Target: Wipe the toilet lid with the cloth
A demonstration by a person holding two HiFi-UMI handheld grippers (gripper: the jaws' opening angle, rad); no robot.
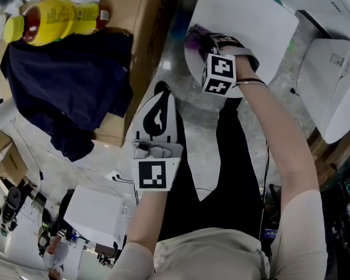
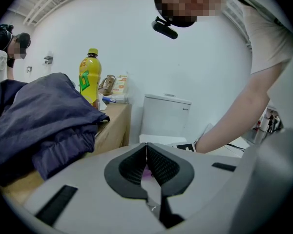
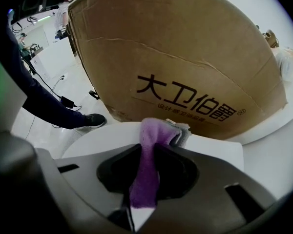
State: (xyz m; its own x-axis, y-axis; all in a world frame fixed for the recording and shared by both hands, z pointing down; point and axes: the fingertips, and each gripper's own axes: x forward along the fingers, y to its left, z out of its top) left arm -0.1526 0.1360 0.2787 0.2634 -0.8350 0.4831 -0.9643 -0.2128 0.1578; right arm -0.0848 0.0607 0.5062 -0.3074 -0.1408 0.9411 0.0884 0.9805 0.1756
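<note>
Over by the toilet, at the top of the head view, my right gripper (image 1: 197, 39) reached out onto the white toilet lid (image 1: 251, 16), its marker cube facing up at me. Its own view showed the jaws clamped on the purple cloth (image 3: 156, 130). The cloth ran as a strip down between the two dark pads, and a bunched end with a grey edge stuck out past the tips and rested on the lid (image 3: 97, 140). From above I could only see a small patch of that purple cloth (image 1: 193, 32) at the near left edge of the lid, just beside the big cardboard box (image 1: 147, 39). The box (image 3: 185, 57) filled most of the right gripper view, with dark printed characters across its side. My left gripper (image 1: 161, 91) hung well apart from the lid, lower in the head view, over the pale floor. In its own view the jaws met tip to tip (image 2: 146, 148) with nothing held between them. Off to the left a dark blue garment (image 1: 70, 86) lay draped over the box top, and a yellow bottle (image 1: 58, 19) lay beside it. The left gripper view also caught the garment (image 2: 39, 121), the bottle (image 2: 89, 79) and the white toilet tank (image 2: 167, 118) against the wall.
</note>
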